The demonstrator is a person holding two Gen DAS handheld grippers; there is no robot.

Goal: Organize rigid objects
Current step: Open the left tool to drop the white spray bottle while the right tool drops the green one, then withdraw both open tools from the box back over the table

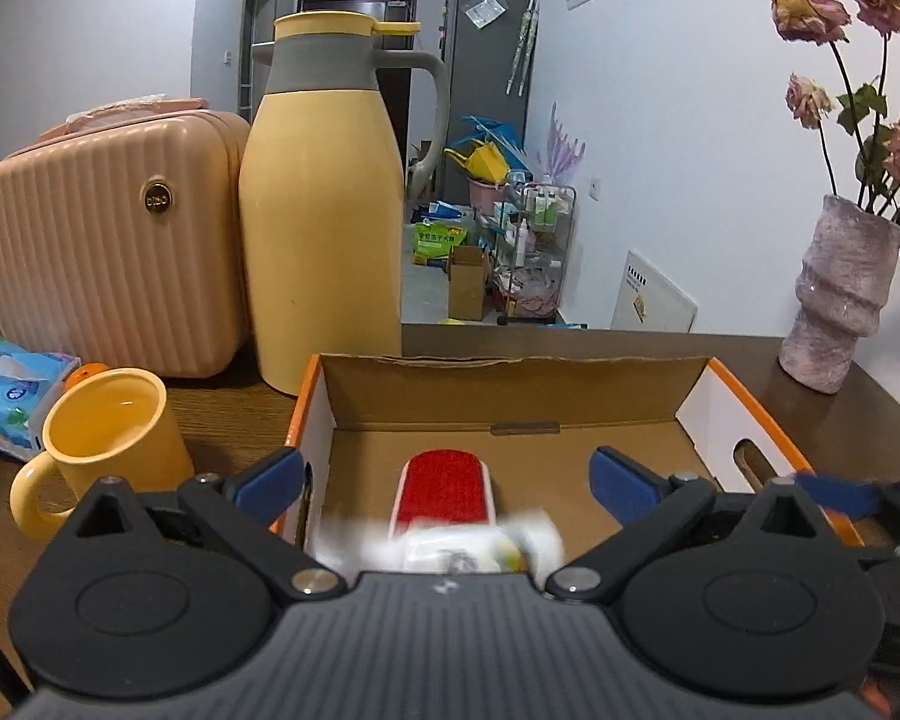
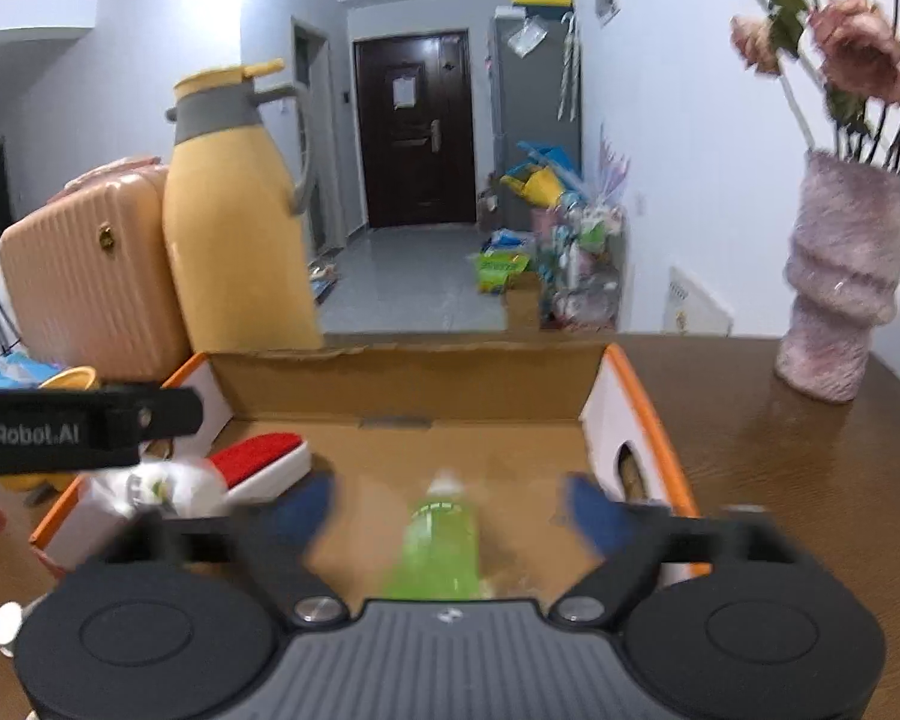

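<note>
An open cardboard box [image 1: 510, 396] with orange rim sits on the wooden table; it also shows in the right wrist view [image 2: 426, 378]. Inside lie a red-and-white lint brush [image 1: 444, 489] [image 2: 258, 459], a blurred white packet [image 1: 450, 549] [image 2: 162, 486] and a green bottle [image 2: 441, 546]. My left gripper [image 1: 444, 477] is open over the box's left part, above the brush and packet. My right gripper [image 2: 450, 510] is open over the box's right part, with the green bottle lying between and below its fingers, blurred.
A yellow thermos jug [image 1: 324, 204], a peach ribbed case [image 1: 108, 234], a yellow mug [image 1: 108, 444] and a blue tissue pack [image 1: 12, 390] stand left of the box. A pink vase [image 1: 834, 306] of dried roses stands at the right. The table's far edge lies behind the box.
</note>
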